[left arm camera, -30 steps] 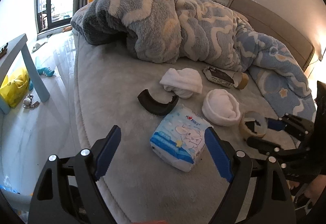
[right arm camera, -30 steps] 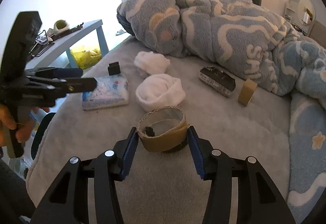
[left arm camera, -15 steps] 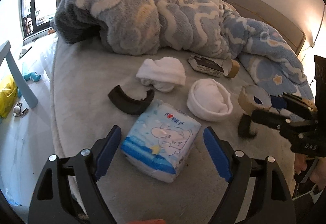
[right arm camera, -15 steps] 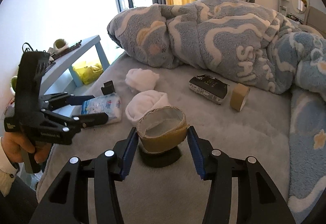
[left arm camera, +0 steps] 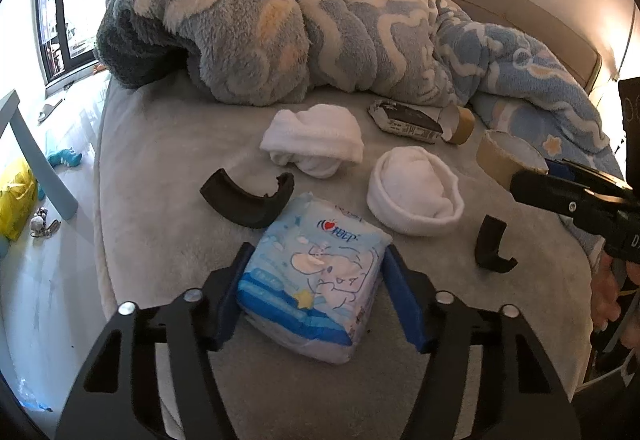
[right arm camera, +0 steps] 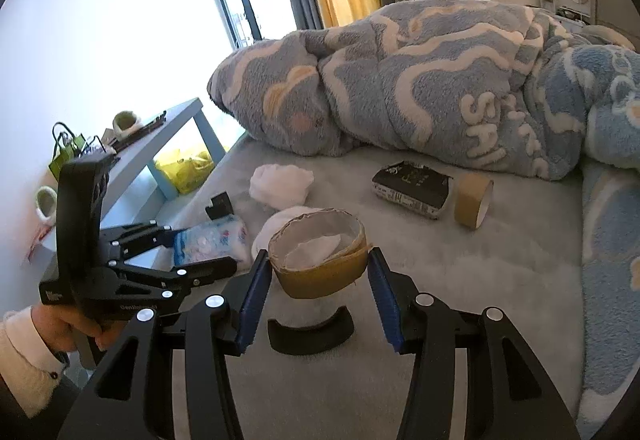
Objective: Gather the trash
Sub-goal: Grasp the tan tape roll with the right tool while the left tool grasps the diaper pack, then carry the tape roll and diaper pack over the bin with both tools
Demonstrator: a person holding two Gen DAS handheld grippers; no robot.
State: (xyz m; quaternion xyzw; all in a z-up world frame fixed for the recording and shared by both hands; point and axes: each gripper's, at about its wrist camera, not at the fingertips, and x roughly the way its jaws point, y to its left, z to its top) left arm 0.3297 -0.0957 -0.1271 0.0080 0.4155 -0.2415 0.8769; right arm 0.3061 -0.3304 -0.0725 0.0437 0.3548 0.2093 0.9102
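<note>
A blue-and-white tissue pack (left arm camera: 316, 280) lies on the grey bed, between the pads of my left gripper (left arm camera: 317, 254). The jaws are closing and both pads touch the pack's sides. From the right wrist view the left gripper (right arm camera: 206, 248) sits at the left around that pack (right arm camera: 212, 240). My right gripper (right arm camera: 318, 268) is shut on a torn brown cardboard tape ring (right arm camera: 320, 260), held above the bed. In the left wrist view the ring (left arm camera: 508, 156) and the right gripper (left arm camera: 536, 176) are at the right edge.
Black curved plastic pieces (left arm camera: 244, 204) (left arm camera: 490, 244) lie on the bed, one (right arm camera: 310, 332) under the ring. Two rolled white cloths (left arm camera: 316, 144) (left arm camera: 412, 192), a black packet (left arm camera: 408, 120) and a tape roll (left arm camera: 460, 124) lie near a heaped blue blanket (left arm camera: 280, 28). A blue side table (right arm camera: 168, 136) stands beside the bed.
My left gripper came forward over the tissue pack and its jaws narrowed onto it. The right gripper rose with the cardboard ring, leaving the black curved piece on the bed.
</note>
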